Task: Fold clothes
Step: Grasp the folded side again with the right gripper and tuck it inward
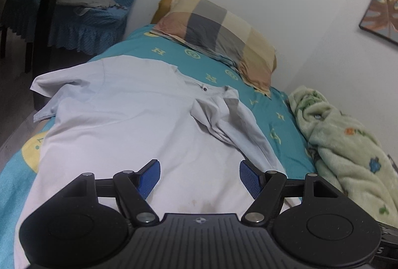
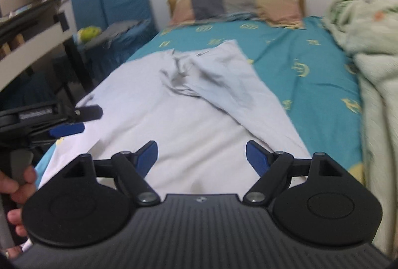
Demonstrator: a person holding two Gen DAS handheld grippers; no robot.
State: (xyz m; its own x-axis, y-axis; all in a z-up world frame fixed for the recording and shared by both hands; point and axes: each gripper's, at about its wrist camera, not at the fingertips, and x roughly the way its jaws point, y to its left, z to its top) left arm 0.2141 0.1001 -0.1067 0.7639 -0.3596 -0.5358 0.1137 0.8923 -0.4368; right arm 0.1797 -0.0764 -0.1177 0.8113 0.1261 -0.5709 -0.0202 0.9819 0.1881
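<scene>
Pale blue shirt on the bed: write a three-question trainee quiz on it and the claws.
1. True or false: the right-hand sleeve of the pale blue cotton shirt is already folded in over its body.
2. The left claw is: A) open, B) shut on the shirt, C) out of view.
3. Fill in: the checked pillow lies at the head of the teal printed ____.

Key: 1 true; 2 A; 3 bedsheet. The right claw is open too, above the shirt.
</scene>
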